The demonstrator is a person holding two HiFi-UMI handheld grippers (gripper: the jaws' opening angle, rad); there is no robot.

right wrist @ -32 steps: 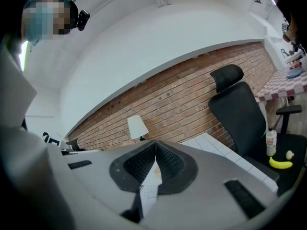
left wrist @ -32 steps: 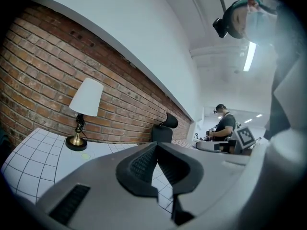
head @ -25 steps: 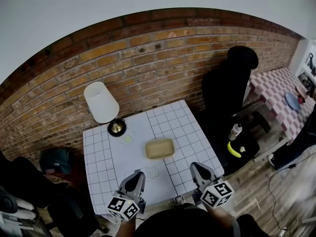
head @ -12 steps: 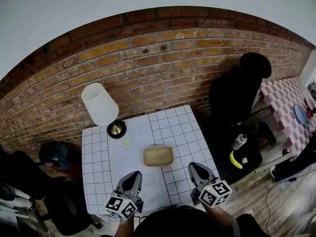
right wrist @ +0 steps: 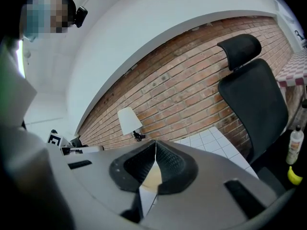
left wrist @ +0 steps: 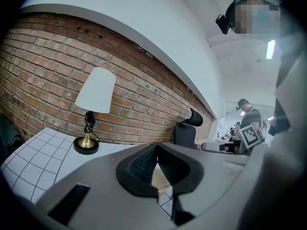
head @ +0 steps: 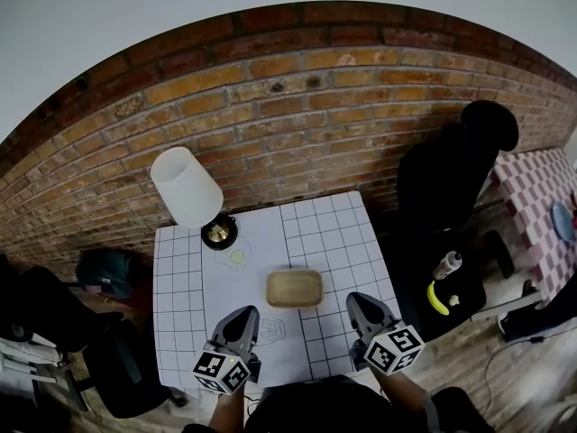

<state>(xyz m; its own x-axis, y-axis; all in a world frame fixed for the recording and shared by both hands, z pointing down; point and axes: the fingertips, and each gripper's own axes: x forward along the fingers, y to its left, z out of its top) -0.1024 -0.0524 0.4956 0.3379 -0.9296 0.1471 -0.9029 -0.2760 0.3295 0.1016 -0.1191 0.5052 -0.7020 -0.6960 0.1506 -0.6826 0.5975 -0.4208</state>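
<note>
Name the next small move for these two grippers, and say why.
Likely open the right gripper and lower it toward the wooden tray: both it and the left gripper are shut and empty above the near edge of the table, and the tray lies just ahead, untouched.

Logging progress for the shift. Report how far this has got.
Done: nothing visible; the wooden tray lies apart from both grippers on the table. In hand: nothing; left gripper and right gripper hover shut near the front edge. Left: the tray is untouched.

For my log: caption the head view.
Left gripper and right gripper, both shut, hang near a tray on the table.
</note>
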